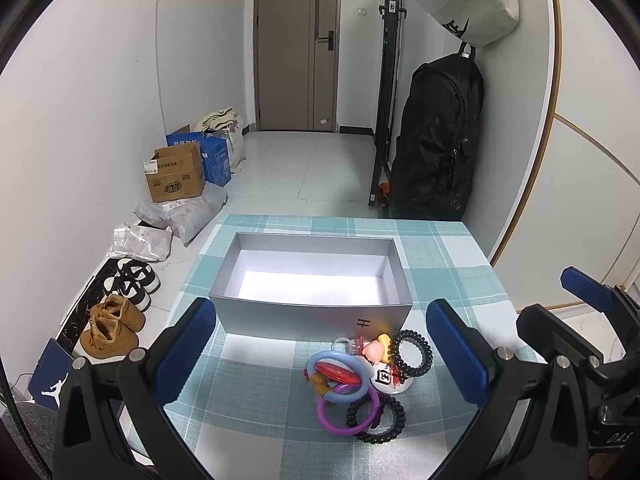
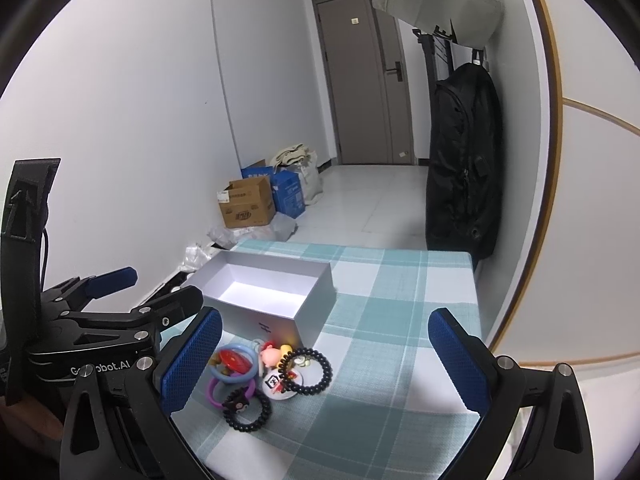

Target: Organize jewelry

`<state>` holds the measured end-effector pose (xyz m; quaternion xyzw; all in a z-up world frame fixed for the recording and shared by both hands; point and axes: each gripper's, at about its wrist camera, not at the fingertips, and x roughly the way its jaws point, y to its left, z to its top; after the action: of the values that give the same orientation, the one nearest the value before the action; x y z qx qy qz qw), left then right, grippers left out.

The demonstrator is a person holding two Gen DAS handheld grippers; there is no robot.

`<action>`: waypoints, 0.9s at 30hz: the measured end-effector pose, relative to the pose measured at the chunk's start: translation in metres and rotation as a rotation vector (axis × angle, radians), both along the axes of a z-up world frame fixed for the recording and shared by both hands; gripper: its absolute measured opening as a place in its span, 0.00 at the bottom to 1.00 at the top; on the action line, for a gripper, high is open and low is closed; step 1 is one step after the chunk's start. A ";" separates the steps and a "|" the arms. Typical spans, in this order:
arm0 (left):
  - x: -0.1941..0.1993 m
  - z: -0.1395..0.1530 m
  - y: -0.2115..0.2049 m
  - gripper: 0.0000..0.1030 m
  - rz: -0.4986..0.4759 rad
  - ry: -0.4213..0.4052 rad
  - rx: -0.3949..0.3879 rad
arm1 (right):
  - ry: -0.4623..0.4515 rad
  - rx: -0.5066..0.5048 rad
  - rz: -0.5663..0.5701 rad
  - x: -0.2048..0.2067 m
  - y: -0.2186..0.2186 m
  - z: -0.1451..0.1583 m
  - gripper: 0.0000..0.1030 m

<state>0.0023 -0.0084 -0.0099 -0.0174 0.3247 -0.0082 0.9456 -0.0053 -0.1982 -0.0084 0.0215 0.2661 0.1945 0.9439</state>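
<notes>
Jewelry (image 1: 360, 380) lies heaped on the worktop (image 1: 256, 412) at six o'clock of the empty box (image 1: 316, 304), both grippers' fingers apart and unloaded; lift one untangled piece at a time.

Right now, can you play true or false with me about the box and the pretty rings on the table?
1. The grey box has nothing in it. True.
2. The jewelry pile is inside the box. False: it lies on the checked tablecloth in front of the box.
3. The left gripper is holding the purple ring. False: its jaws are wide open, and the ring lies on the cloth.
4. The right gripper is open and holds nothing. True.
5. There are two black coil hair ties. True.
6. A lid covers the box. False: it is open on top.
</notes>
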 end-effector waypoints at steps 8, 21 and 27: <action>0.000 -0.003 0.003 0.99 0.014 0.005 0.007 | -0.002 -0.001 0.003 0.001 0.001 0.000 1.00; 0.002 -0.006 0.000 0.99 -0.001 0.019 0.001 | -0.001 0.007 -0.007 0.001 -0.001 0.000 1.00; 0.004 -0.007 0.001 0.99 -0.007 0.031 -0.013 | 0.003 0.014 -0.007 0.001 -0.002 -0.001 1.00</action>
<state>0.0058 -0.0075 -0.0165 -0.0225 0.3392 -0.0132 0.9403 -0.0040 -0.2001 -0.0092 0.0291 0.2659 0.1927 0.9441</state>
